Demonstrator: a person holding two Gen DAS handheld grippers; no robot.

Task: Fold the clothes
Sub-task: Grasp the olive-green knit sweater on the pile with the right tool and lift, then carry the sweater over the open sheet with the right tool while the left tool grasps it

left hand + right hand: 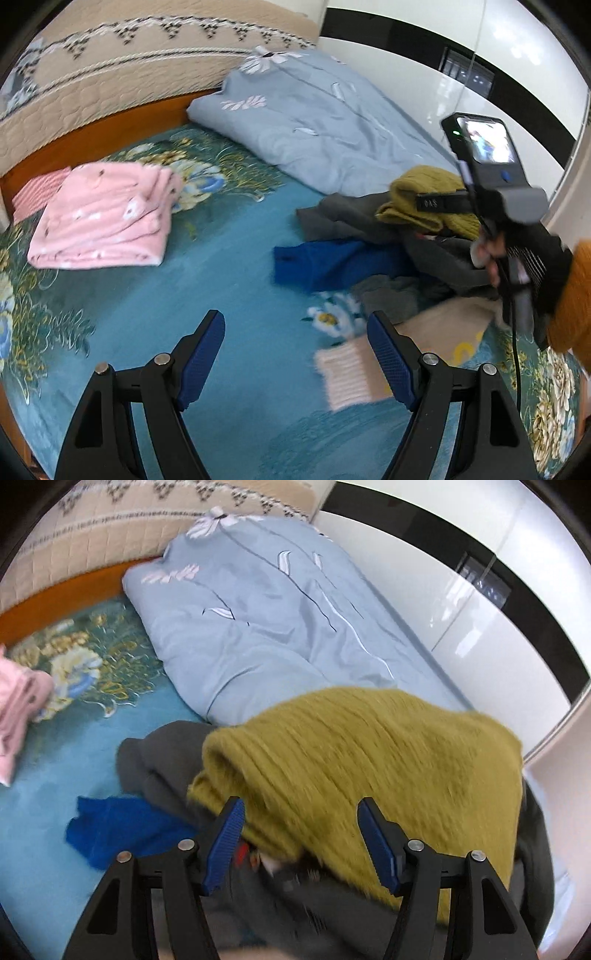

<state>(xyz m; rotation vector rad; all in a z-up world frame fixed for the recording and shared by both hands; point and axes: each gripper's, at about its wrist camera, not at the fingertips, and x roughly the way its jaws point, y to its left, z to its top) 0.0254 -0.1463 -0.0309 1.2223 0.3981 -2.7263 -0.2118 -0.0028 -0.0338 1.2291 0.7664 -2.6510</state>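
1. Blue-padded left tongs (295, 354) stand wide apart and hold nothing, hovering over the teal floral bed cover (236, 280).
2. Just beside their right finger lies a beige knit with a pink ribbed hem (354, 373), blurred.
3. Right tongs (299, 843) are also spread wide, empty, right over the heap of unfolded clothes: an olive-green ribbed sweater (369, 760) on top, grey garments (159, 760) beneath, a royal-blue piece (118, 830) at the left edge.
4. Only the left wrist view shows the folded pink floral stack (103, 218) lying well apart from the heap, and the person's hand (491, 258) gripping the other tool.
5. Both views show a pale blue duvet (258, 609) behind the heap.
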